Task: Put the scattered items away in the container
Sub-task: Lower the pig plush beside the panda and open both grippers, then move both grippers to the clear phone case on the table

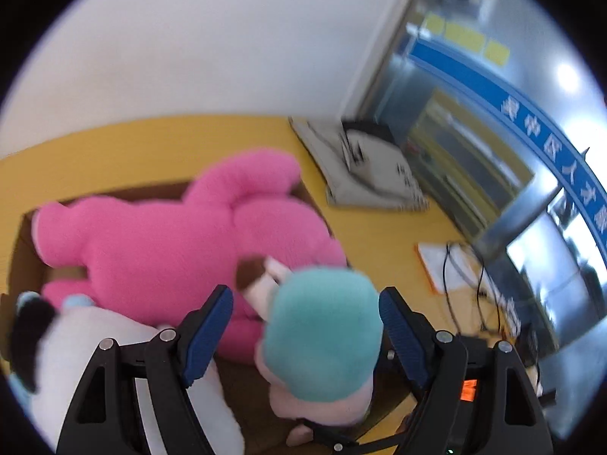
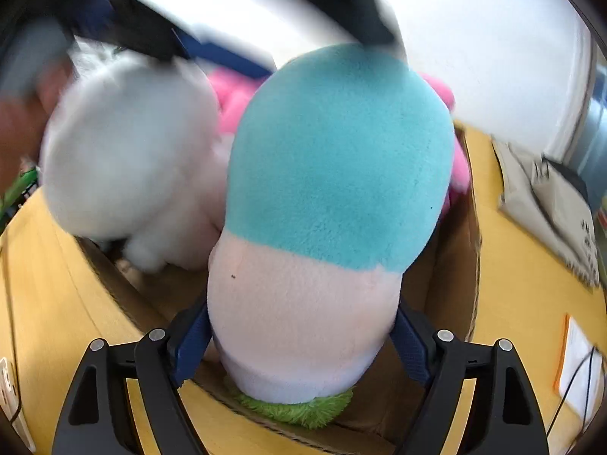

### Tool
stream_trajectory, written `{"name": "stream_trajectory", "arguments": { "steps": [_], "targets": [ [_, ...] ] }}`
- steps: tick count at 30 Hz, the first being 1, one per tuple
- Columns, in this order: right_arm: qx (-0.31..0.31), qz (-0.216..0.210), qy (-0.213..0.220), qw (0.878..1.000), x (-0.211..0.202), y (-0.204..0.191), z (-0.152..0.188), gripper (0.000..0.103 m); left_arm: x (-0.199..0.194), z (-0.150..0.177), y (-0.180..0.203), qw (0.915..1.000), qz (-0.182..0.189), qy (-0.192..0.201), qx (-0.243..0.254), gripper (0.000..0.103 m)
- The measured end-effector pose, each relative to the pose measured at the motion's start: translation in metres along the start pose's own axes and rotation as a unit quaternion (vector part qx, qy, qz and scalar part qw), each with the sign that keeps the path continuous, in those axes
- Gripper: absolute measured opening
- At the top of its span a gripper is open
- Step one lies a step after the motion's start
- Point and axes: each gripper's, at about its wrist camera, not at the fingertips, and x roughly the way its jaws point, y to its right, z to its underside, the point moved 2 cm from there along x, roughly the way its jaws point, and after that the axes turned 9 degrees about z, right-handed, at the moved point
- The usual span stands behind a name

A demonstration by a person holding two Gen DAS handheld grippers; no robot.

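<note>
Pinching the teal plush (image 2: 337, 159) at its pale base over the box (image 2: 451, 276), right gripper (image 2: 299, 345) grasps it, left gripper (image 1: 303, 326) gapes around its top; soft, light, squashy—grip low, pink toy (image 1: 170, 242) at 11.

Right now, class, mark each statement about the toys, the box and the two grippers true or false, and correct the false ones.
1. The right gripper grips the teal-and-pink plush. True.
2. The pink plush lies on the table outside the box. False: it lies in the box.
3. The left gripper is open. True.
4. The table is blue. False: it is yellow.
5. A white plush sits beside the teal-and-pink one. True.
</note>
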Motion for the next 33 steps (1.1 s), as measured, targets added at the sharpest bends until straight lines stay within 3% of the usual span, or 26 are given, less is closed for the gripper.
{"name": "stream_trajectory", "arguments": {
  "steps": [3, 5, 8, 13, 18, 23, 26, 33],
  "targets": [
    [0.019, -0.004, 0.012, 1.000, -0.008, 0.002, 0.004, 0.091, -0.028, -0.001, 0.008, 0.9996, 0.000, 0.021, 0.017, 0.080],
    [0.038, -0.012, 0.028, 0.999, -0.017, 0.003, 0.006, 0.103, -0.049, 0.005, 0.015, 0.9983, -0.021, 0.037, 0.040, 0.080],
    [0.064, -0.038, 0.081, 0.994, -0.059, -0.007, 0.006, 0.103, -0.082, 0.027, 0.022, 0.9951, -0.051, 0.060, 0.060, 0.080],
    [0.101, -0.007, 0.132, 0.986, -0.102, 0.005, -0.004, 0.103, -0.148, 0.082, 0.028, 0.9909, -0.073, 0.087, 0.073, 0.082],
    [0.106, 0.042, 0.129, 0.985, -0.154, -0.010, 0.010, 0.103, -0.195, 0.148, 0.029, 0.9867, -0.111, 0.077, 0.091, 0.082],
    [0.113, 0.071, 0.136, 0.982, -0.179, -0.016, 0.030, 0.103, -0.221, 0.203, 0.035, 0.9837, -0.142, 0.061, 0.092, 0.082],
    [0.118, 0.099, 0.132, 0.979, -0.185, -0.015, 0.038, 0.103, -0.235, 0.230, 0.045, 0.9846, -0.138, 0.062, 0.088, 0.082],
    [0.129, 0.112, 0.133, 0.976, -0.225, -0.039, 0.072, 0.103, -0.245, 0.292, 0.050, 0.9880, -0.131, 0.063, 0.051, 0.082]
  ]
}}
